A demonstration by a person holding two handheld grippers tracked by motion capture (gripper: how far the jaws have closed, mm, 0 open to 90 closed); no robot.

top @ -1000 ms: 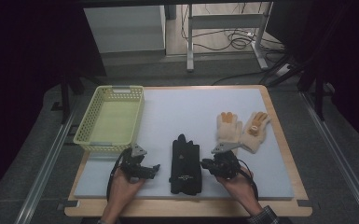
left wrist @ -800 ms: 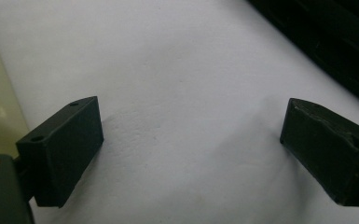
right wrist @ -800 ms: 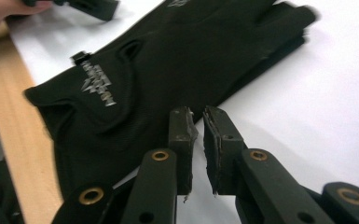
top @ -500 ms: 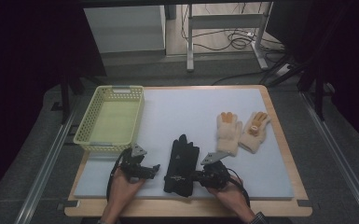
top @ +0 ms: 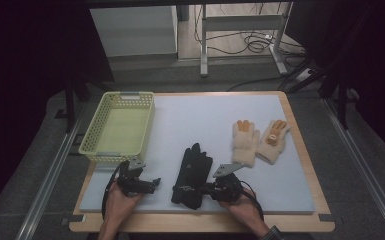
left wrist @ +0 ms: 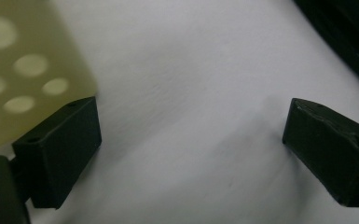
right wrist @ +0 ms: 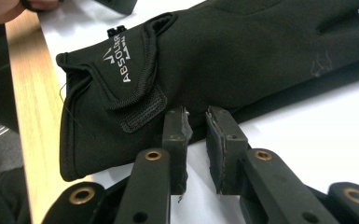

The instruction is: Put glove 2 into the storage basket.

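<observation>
Right gripper view: your right tongs, narrowly parted and just opening, release the black glove edge; left tongs wait open.

High view: the desk is evenly lit from above, its pale surface bright without glare; surroundings fall into deep darkness, with noise in the black areas. Shadows under objects are short and soft. Left gripper view: soft, out of focus throughout, the basket a blur. Right gripper view: the black glove is sharp, its lettering legible; near edges blur.
</observation>
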